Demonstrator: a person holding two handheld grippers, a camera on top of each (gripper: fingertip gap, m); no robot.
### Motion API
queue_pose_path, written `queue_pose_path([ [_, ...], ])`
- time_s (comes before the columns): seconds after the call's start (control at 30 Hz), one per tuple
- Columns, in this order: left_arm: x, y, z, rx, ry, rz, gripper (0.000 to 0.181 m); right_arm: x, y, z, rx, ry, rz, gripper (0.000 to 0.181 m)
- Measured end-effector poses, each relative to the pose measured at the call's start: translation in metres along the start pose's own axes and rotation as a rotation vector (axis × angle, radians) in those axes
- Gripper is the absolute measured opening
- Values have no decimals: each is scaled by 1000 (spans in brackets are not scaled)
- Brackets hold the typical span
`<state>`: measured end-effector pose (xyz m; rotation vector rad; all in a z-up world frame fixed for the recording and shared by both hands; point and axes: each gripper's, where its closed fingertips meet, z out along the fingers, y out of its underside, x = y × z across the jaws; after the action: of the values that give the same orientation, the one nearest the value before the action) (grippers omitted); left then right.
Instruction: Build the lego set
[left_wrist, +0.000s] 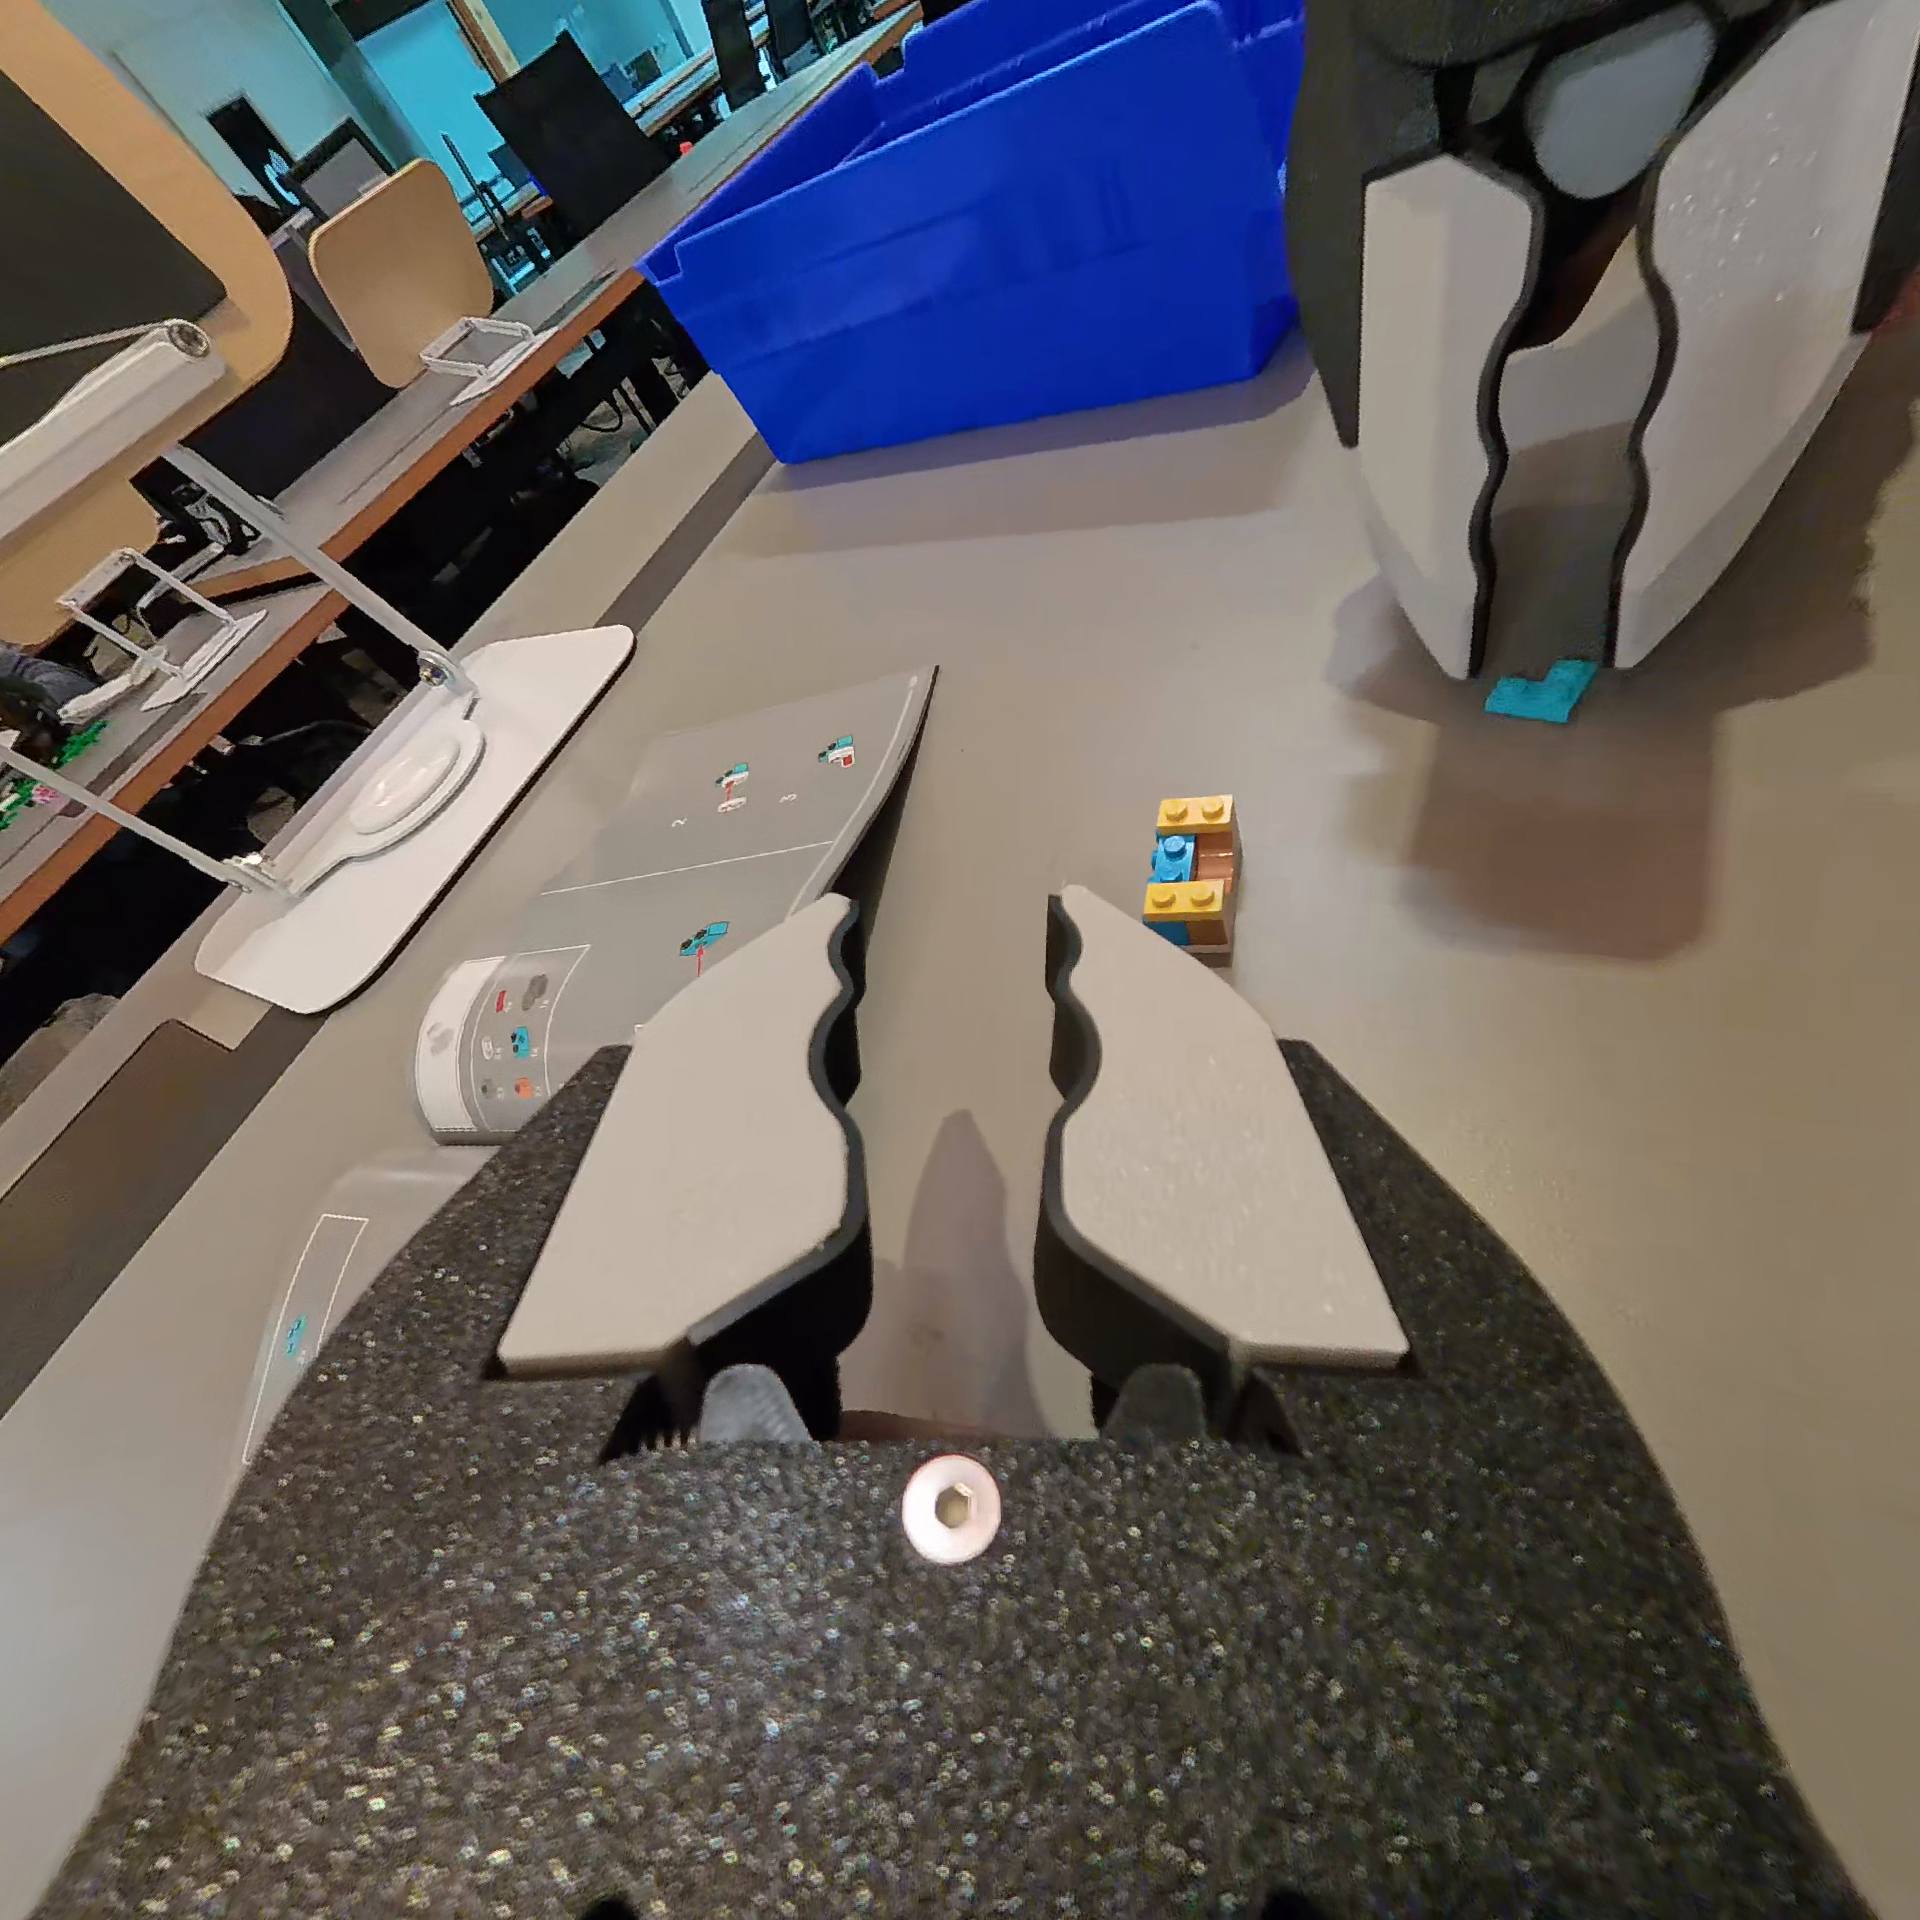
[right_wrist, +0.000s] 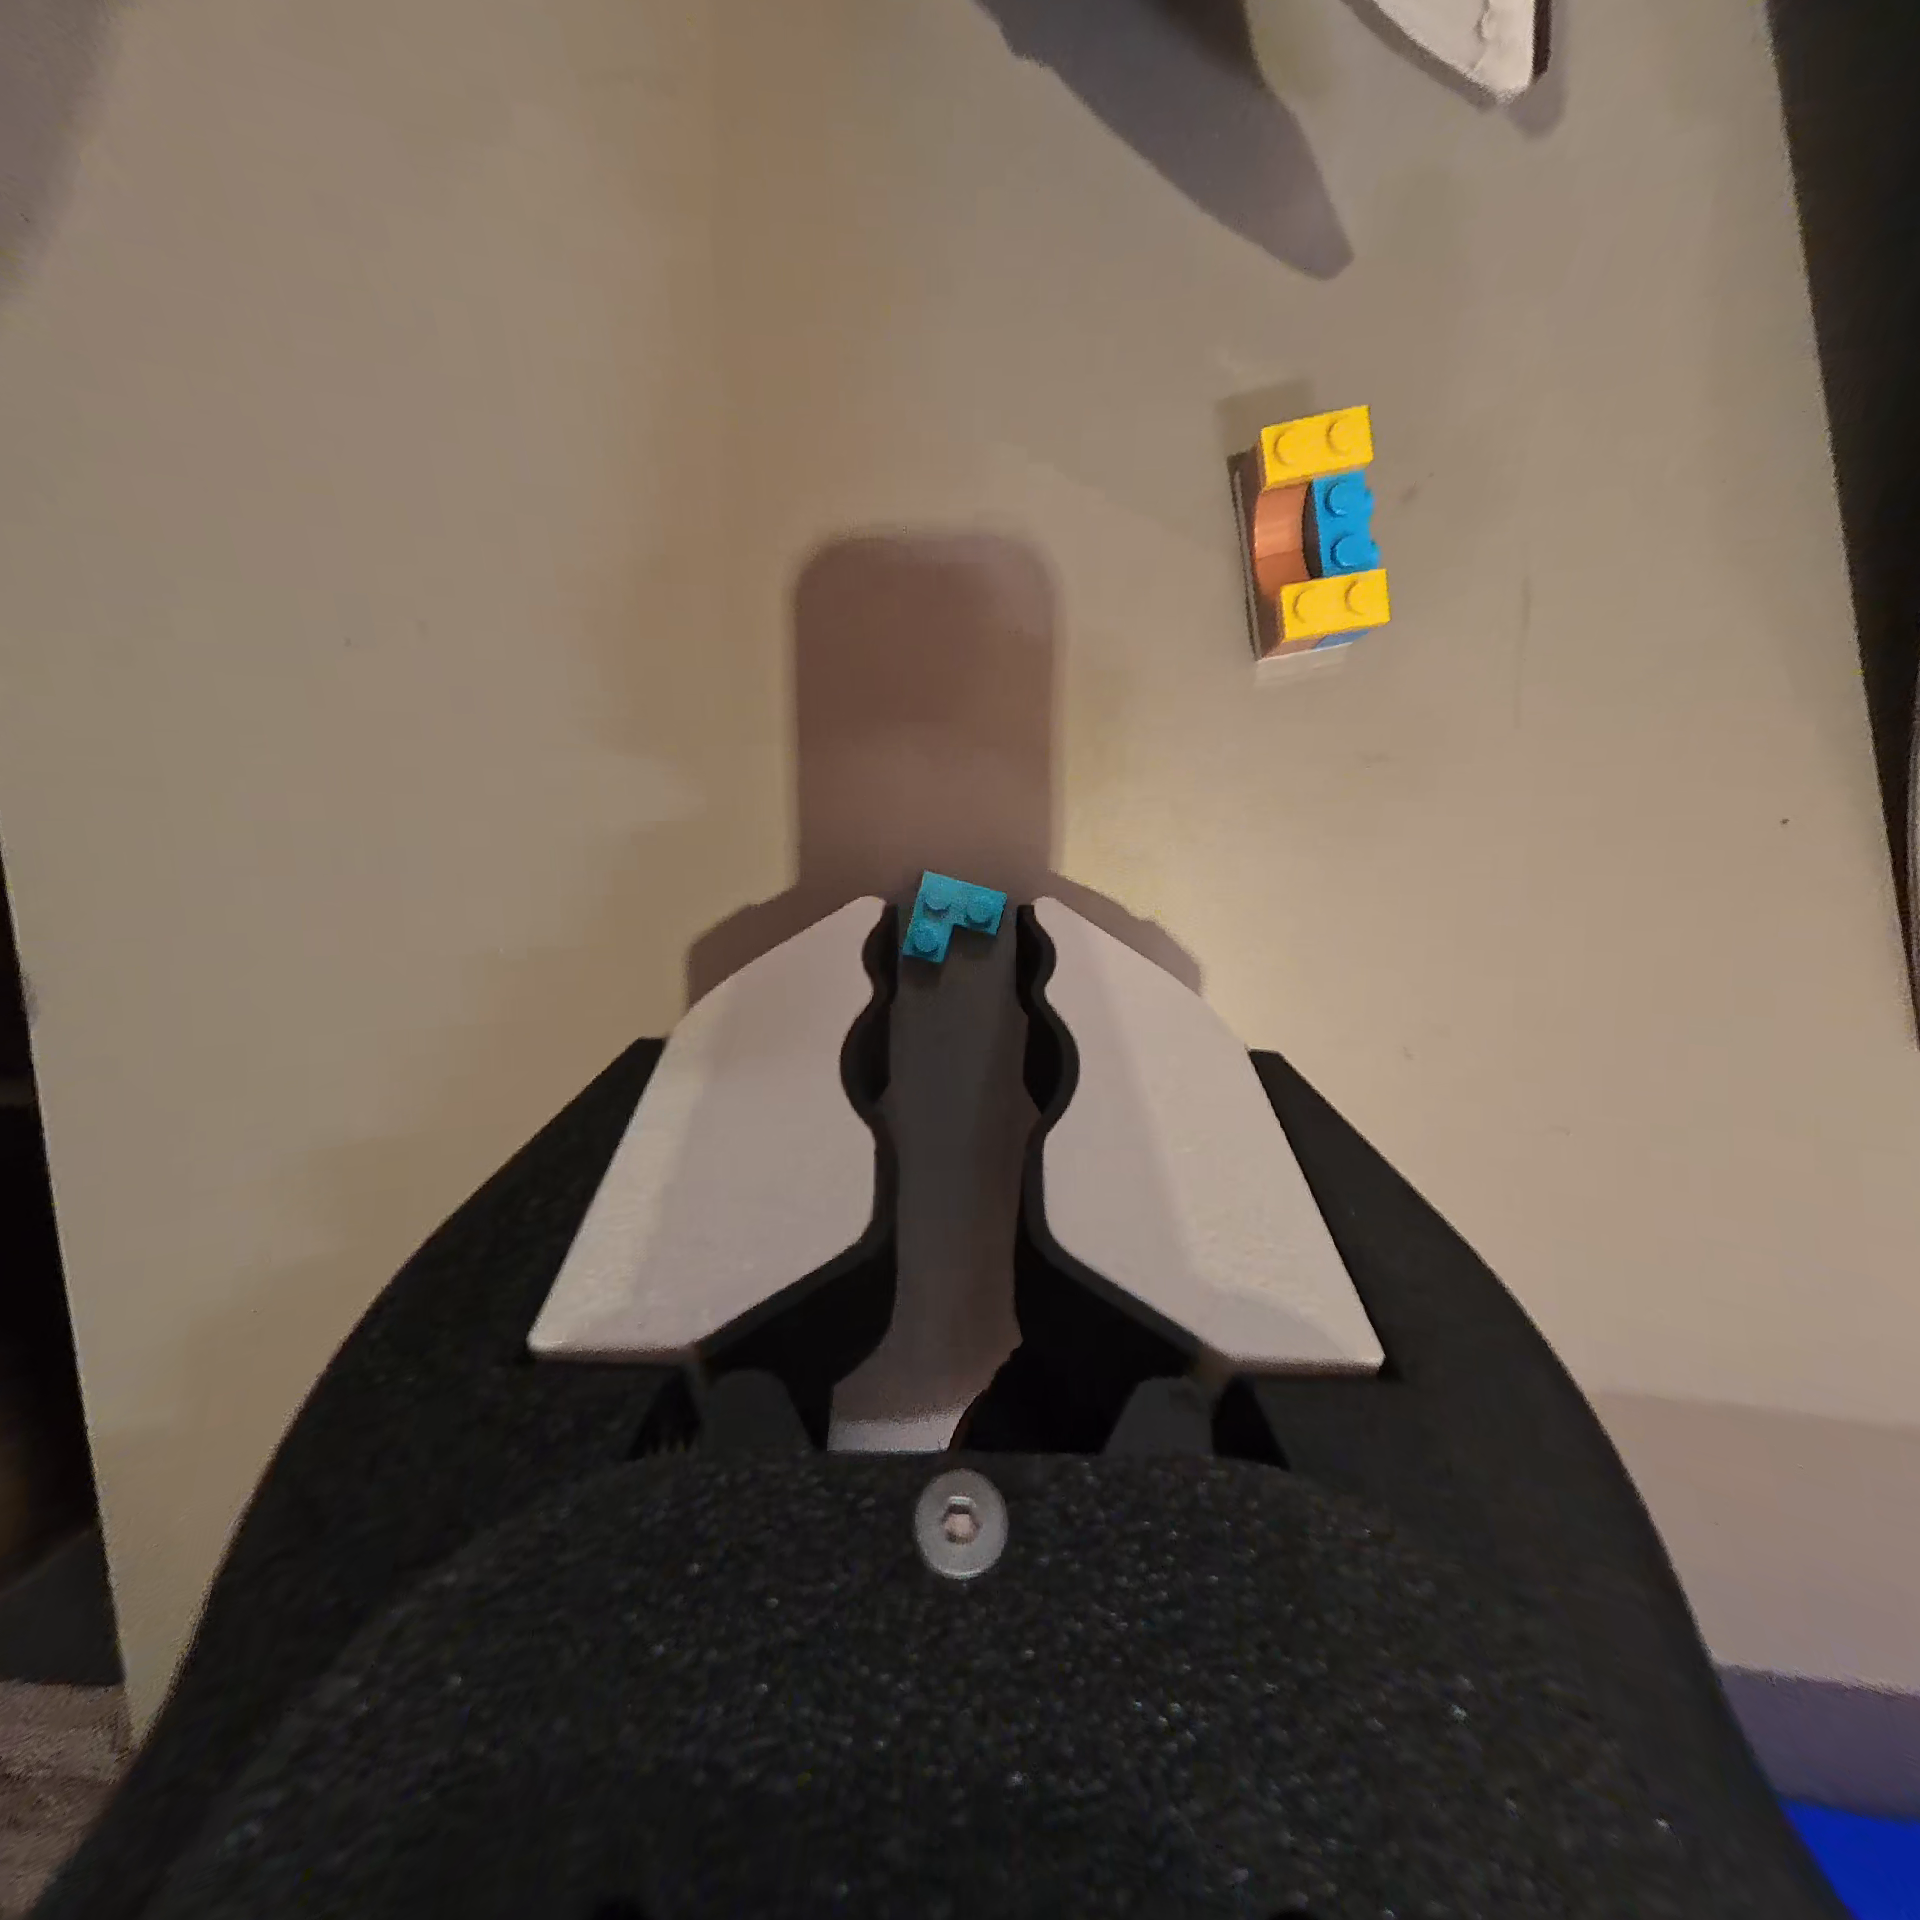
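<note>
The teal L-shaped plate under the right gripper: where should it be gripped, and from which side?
From straight above, pinching across two opposite straight outer edges. The teal L-shaped plate lies flat on the table, studs up, too thin for a side approach. The right gripper stands over it, apparently open.

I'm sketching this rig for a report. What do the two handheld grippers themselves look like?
Both match. The left gripper and right gripper each have a black, speckled, rough-textured body with one silver hex screw at its centre, and two flat light-grey fingers lined inside with black wavy-edged pads. No cables, markings or sleeves show.
</note>
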<state>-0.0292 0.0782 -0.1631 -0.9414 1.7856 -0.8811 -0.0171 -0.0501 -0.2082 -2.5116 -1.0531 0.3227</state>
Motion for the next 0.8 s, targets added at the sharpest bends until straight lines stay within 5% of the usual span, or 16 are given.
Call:
queue_pose_path([
  [0.13,1,-1,-1,12,11,9,33,5,-4,-32,61,32,10,28],
  [0.27,1,-3,-3,30,14,6,33,43,3,-121,173,185,20,26],
  [0.4,0,-4,-4,47,13,12,33,117,69,-192,124,341,80,20],
  [0.6,-7,-4,-4,54,-32,17,33,218,170,-168,-126,275,72,19],
  [0.8,-16,-3,-4,56,-93,15,32,261,167,-136,-84,155,-29,18],
])
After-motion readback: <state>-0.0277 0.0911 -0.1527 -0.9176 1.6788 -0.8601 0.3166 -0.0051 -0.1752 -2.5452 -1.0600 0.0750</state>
